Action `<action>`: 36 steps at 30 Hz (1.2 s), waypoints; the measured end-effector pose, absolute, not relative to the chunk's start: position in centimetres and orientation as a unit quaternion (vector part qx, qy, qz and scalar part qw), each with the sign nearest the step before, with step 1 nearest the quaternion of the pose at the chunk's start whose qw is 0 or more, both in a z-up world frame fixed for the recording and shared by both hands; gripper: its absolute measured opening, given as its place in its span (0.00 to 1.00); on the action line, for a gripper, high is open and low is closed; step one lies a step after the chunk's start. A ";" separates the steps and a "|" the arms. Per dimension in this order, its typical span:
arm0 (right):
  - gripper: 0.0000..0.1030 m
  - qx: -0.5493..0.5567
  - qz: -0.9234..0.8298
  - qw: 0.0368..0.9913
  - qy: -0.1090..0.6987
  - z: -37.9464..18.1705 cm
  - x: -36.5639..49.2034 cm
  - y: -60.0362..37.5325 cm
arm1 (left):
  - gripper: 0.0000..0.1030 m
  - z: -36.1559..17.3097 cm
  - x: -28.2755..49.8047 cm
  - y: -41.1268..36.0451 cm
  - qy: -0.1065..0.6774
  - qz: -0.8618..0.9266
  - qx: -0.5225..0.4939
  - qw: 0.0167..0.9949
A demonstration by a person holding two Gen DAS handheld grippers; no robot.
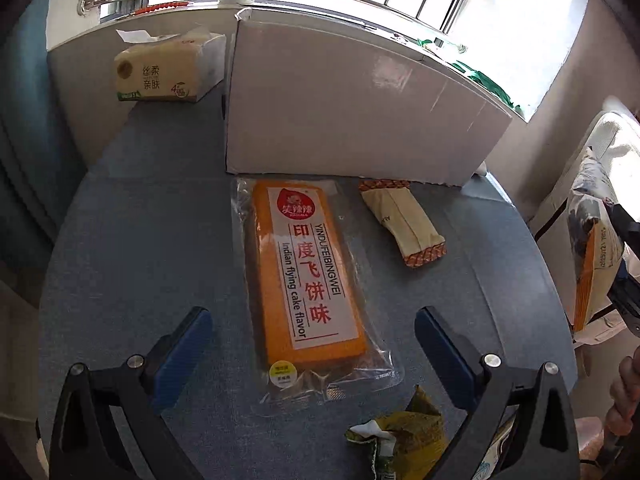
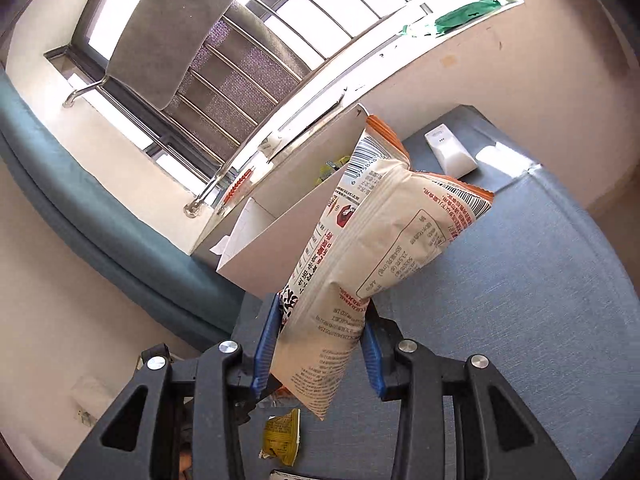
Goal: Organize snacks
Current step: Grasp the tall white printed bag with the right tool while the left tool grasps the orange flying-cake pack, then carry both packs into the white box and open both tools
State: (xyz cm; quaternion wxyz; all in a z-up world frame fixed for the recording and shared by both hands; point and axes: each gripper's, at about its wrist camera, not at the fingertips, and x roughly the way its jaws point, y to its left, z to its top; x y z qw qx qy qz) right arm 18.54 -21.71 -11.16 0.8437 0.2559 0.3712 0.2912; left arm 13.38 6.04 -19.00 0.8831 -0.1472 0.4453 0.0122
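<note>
Right gripper [image 2: 320,344] is clenching a cream snack bag [image 2: 384,240], holding it up off the blue table [image 2: 540,280] w/ the white box [image 2: 280,216] just beyond. Left gripper [image 1: 312,344] is hanging released, fingers wide, over the orange flat pack [image 1: 308,272] lying in front of the box. Beige wrapper [image 1: 404,220] is sitting right of it, green-yellow packet [image 1: 400,440] near, tissue pack [image 1: 168,68] far left.
</note>
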 end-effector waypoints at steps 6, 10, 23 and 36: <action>0.41 0.237 0.288 0.855 0.361 -11.0 18.4 -22.2 | 1.00 -19.8 16.7 4.9 0.465 0.041 -0.114 0.877; 0.41 0.232 0.297 0.853 0.362 -11.4 18.0 -22.2 | 0.99 -20.3 17.6 4.6 0.471 0.051 -0.079 0.877; 0.41 0.205 0.308 0.853 0.369 -12.3 17.9 -21.0 | 0.55 -16.7 13.2 5.4 0.390 0.007 -0.031 0.920; 0.41 0.125 0.333 0.876 0.325 -6.4 22.1 -17.4 | 0.55 -5.0 12.3 8.4 0.248 -0.058 -0.113 0.960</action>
